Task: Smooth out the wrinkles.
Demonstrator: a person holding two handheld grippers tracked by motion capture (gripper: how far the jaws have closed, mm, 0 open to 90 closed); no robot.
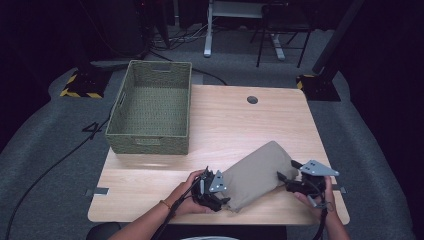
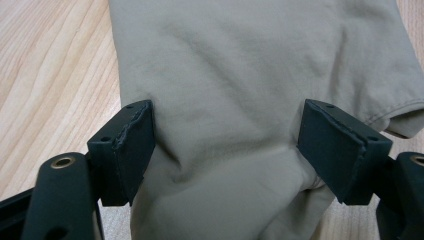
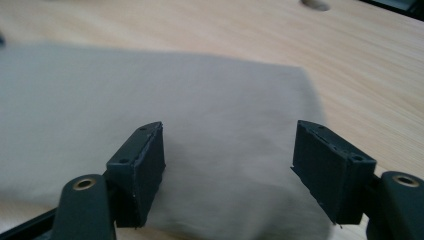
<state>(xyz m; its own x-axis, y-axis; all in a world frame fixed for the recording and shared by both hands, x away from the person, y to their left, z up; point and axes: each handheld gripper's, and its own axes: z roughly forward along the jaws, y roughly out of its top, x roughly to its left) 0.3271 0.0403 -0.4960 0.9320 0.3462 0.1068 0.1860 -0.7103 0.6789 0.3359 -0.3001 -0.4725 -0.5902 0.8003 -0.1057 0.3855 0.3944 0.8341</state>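
A folded khaki cloth point(image 1: 258, 174) lies slantwise near the table's front edge. My left gripper point(image 1: 216, 190) is at the cloth's lower left end. In the left gripper view its jaws stand wide over the cloth point(image 2: 235, 100), which creases and bulges up between the pads point(image 2: 131, 150). My right gripper point(image 1: 292, 176) is at the cloth's right side. In the right gripper view its jaws are open, with the smooth cloth point(image 3: 220, 150) lying between and below the pads point(image 3: 330, 165). I cannot see either pair of pads squeezing the fabric.
A woven green basket point(image 1: 150, 142), with nothing in it, stands at the table's back left. A round cable hole point(image 1: 252, 100) sits near the far edge of the wooden table point(image 1: 225, 125). Both forearms come in over the front edge.
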